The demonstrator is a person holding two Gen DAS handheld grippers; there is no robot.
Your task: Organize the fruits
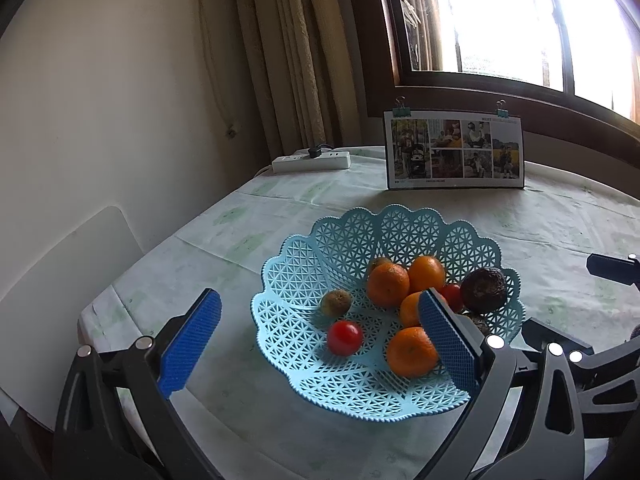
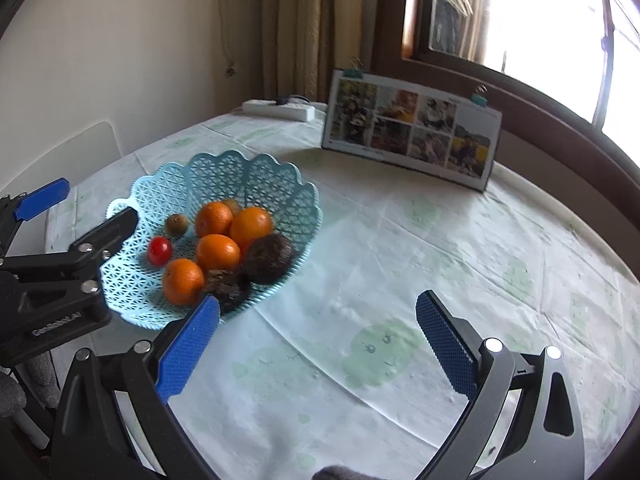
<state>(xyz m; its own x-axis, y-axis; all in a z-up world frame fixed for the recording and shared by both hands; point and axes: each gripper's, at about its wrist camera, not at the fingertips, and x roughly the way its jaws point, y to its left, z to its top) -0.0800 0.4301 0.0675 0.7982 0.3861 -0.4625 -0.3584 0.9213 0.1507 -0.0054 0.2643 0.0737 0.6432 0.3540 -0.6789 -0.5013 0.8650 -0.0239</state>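
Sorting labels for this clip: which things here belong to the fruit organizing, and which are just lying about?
Belongs to the job:
blue basket
oranges
cherry tomatoes
dark avocado
small brownish fruit

Just lying about:
photo calendar
power strip
curtain

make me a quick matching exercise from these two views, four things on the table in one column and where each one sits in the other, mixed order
Things:
1. red tomato
2. power strip
3. photo card
4. dark wrinkled fruit

Places:
A. standing upright below the window, held by two binder clips
B. at the right rim of the blue basket, beside the oranges
C. lying flat at the far edge of the table, near the curtain
D. in the basket's left part, apart from the oranges

Pairs: 1-D, 2-C, 3-A, 4-B
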